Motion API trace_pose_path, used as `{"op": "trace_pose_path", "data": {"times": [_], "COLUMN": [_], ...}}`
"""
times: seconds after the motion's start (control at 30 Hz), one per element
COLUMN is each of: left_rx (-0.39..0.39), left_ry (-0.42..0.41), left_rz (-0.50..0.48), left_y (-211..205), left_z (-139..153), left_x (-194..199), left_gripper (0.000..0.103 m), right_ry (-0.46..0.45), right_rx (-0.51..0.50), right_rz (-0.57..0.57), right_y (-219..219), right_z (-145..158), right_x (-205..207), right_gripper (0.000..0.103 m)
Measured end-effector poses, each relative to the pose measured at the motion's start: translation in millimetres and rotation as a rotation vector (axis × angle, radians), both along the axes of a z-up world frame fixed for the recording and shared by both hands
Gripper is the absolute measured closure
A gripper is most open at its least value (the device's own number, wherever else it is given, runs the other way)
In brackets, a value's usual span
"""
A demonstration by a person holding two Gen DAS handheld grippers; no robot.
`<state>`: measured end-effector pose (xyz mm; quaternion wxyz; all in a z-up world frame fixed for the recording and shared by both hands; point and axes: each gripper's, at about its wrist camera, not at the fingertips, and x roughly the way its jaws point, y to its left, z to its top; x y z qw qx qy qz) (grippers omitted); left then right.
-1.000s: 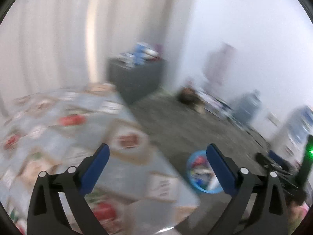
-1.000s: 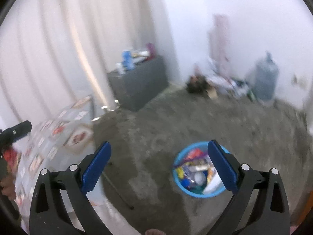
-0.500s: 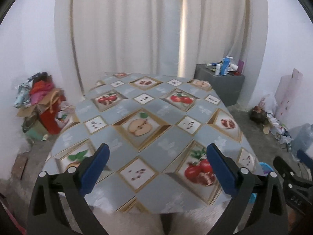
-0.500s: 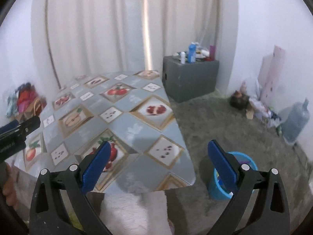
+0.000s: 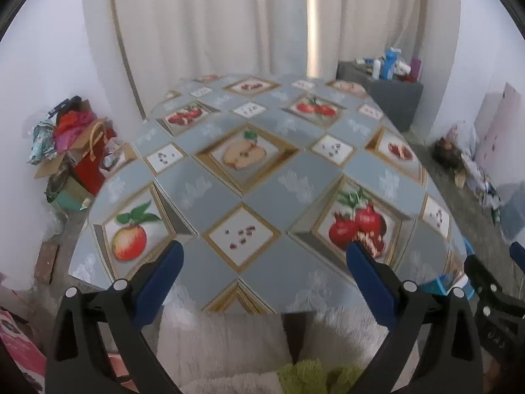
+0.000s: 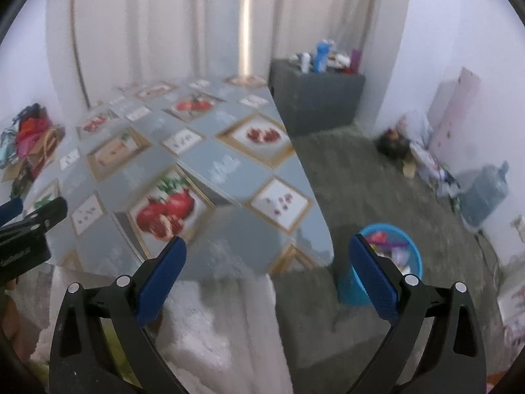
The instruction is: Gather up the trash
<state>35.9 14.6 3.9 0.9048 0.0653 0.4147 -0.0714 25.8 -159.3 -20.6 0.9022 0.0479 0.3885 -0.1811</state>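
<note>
Fruit-patterned tablecloth, perhaps carpeted floor

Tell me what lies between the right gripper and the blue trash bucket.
Nothing lies between. In the right wrist view, the right gripper stands open, and the blue trash bucket sits on the grey carpet just behind its right finger, beside the table.

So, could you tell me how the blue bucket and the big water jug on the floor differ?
The blue bucket stands close beside the table; the water jug sits farther off by the wall. The bucket is open-topped and holds colourful trash; the jug narrows to a neck, contents unclear. The bucket is vivid blue, the jug pale grey-blue. Both stand upright on the floor.
</note>
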Motion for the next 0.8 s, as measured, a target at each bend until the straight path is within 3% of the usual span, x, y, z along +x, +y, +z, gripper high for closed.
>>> {"op": "trace_pose_path", "data": {"times": [0.8], "left_rx": [0.038], "left_ry": [0.041], "left_rz": [-0.042], "left_y": [-20], "left_z": [-10], "left_x": [1], "left_gripper": [0.006], "right_ry": [0.040], "right_rx": [0.025], "right_rz": [-0.110], "right_y": [-32], "right_z": [-14], "right_x": [-9], "right_gripper": [0.008]}}
